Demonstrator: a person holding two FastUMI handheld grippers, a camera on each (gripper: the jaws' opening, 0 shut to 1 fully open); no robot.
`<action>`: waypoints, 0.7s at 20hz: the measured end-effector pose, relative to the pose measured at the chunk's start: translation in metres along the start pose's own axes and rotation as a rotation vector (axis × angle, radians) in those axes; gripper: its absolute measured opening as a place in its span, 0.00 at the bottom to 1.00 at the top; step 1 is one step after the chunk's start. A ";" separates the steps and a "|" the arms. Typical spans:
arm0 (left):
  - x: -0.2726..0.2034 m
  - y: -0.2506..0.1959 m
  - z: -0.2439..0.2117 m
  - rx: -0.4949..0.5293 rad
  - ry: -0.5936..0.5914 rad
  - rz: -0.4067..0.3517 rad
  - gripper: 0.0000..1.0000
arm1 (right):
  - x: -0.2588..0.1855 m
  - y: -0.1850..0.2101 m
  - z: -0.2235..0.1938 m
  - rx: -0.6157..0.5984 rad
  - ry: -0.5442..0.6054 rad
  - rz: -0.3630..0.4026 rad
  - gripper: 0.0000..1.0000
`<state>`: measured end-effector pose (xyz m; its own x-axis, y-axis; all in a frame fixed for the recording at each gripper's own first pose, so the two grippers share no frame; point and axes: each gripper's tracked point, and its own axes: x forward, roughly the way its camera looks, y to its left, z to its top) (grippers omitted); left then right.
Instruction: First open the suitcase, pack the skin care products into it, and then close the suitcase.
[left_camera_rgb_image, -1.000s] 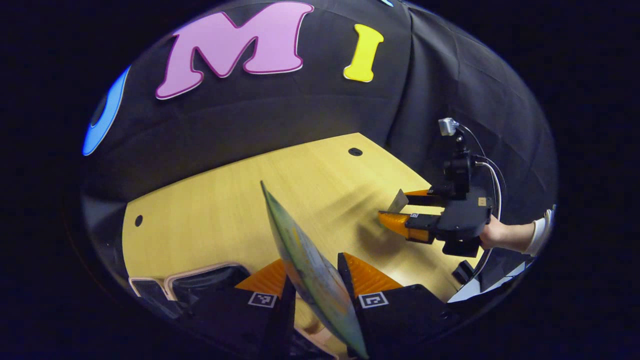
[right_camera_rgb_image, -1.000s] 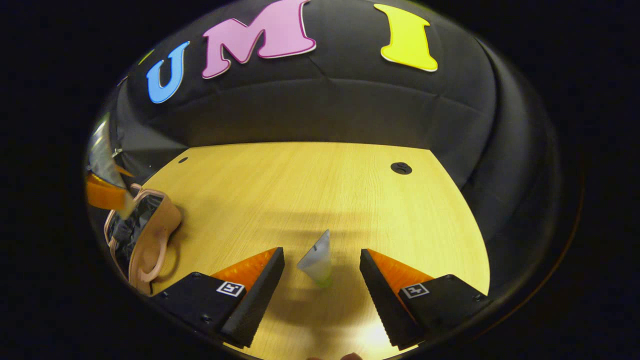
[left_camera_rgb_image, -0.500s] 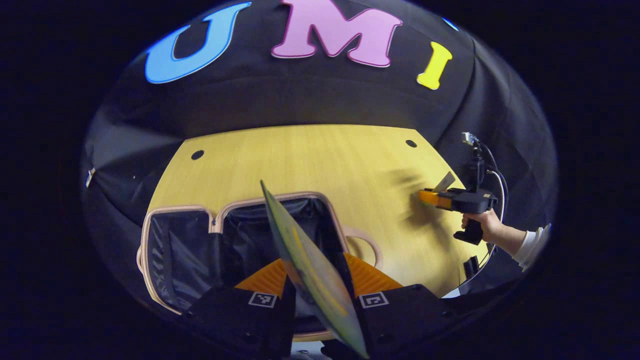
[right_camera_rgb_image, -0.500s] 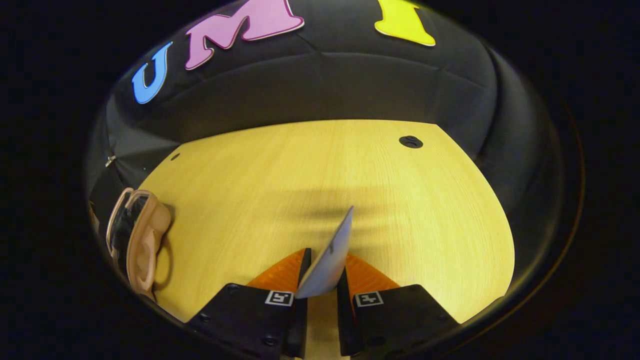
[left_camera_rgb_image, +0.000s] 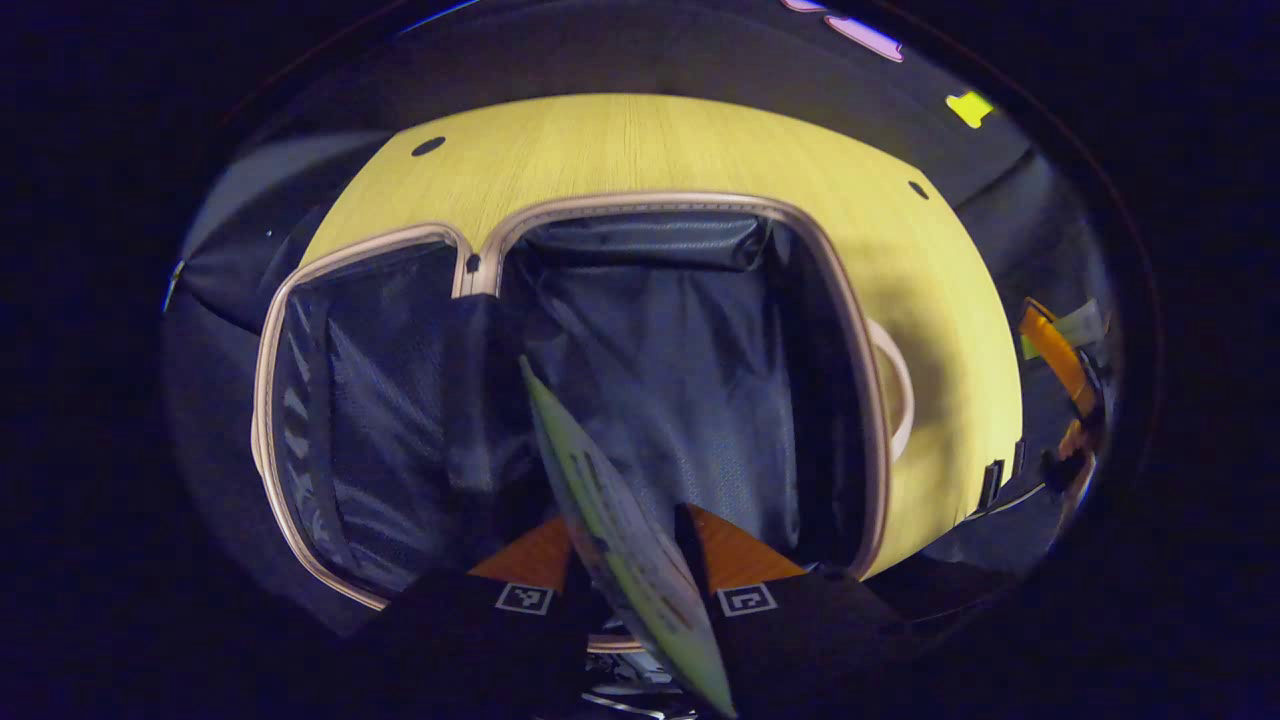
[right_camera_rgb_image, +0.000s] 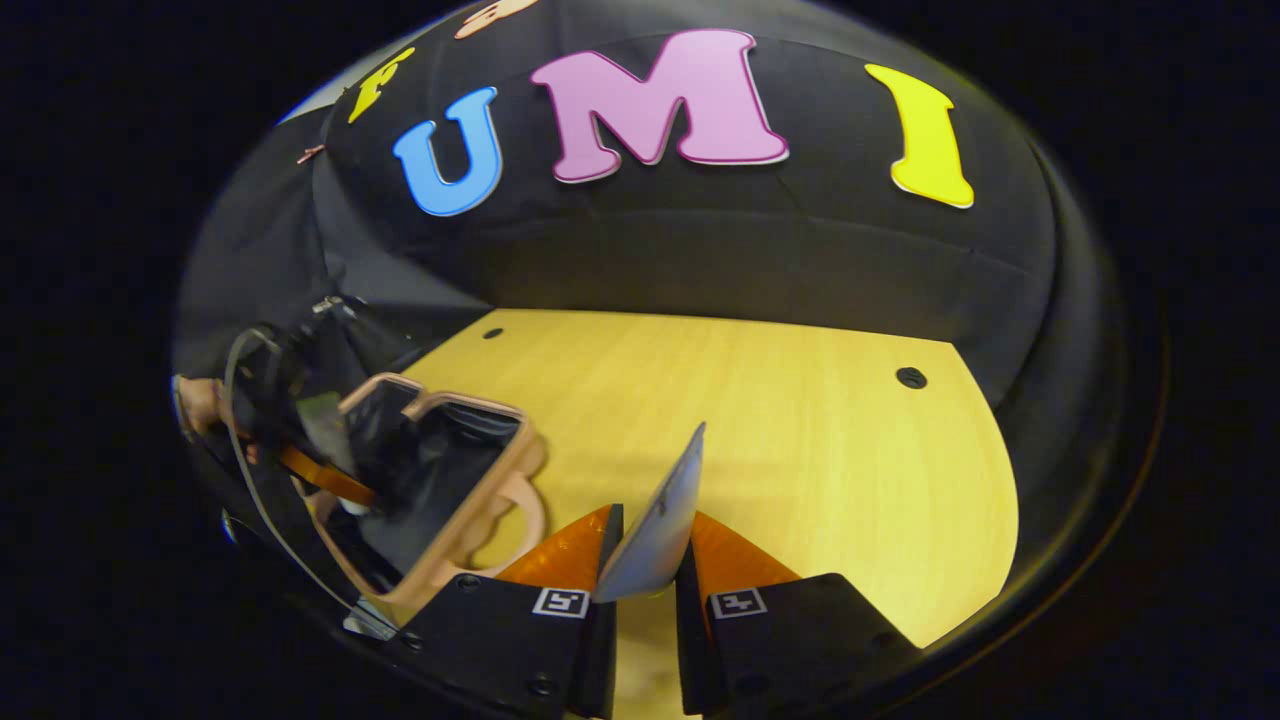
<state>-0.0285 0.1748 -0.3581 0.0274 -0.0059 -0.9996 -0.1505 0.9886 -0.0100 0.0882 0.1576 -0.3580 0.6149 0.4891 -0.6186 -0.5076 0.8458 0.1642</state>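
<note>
The pink suitcase (left_camera_rgb_image: 880, 420) lies open on the wooden table, its dark lining facing up. My left gripper (left_camera_rgb_image: 630, 560) is shut on a flat green-and-white skin care tube (left_camera_rgb_image: 610, 520) and hangs over the right-hand half of the case. My right gripper (right_camera_rgb_image: 645, 555) is shut on a grey tube (right_camera_rgb_image: 665, 520) that sticks up between its fingers, above the bare table to the right of the suitcase (right_camera_rgb_image: 470, 500). The left gripper (right_camera_rgb_image: 300, 440) appears over the case in the right gripper view. The right gripper (left_camera_rgb_image: 1060, 360) with its tube appears at the far right in the left gripper view.
The wooden table (right_camera_rgb_image: 780, 430) stretches behind and to the right of the suitcase. A pink carry handle (left_camera_rgb_image: 900, 385) sticks out of the case's right side. The black cloth wall closes off the back.
My left gripper has swung from the table over the open suitcase and tilted down into it. My right gripper closed on the grey tube, lifted it and turned toward the suitcase.
</note>
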 end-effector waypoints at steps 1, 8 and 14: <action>0.011 0.004 -0.006 -0.001 0.029 0.010 0.45 | -0.002 0.020 0.001 0.001 0.001 0.028 0.29; 0.023 0.010 -0.011 -0.044 0.013 0.009 0.56 | 0.008 0.115 -0.022 -0.074 0.063 0.103 0.29; -0.056 0.014 0.003 -0.007 -0.266 -0.089 0.82 | 0.047 0.169 -0.056 0.008 0.229 0.138 0.29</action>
<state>-0.0288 0.1899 -0.3019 0.2988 -0.0518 -0.9529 -0.1428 0.9848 -0.0983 -0.0026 0.3117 -0.4018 0.3871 0.5396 -0.7476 -0.5720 0.7765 0.2643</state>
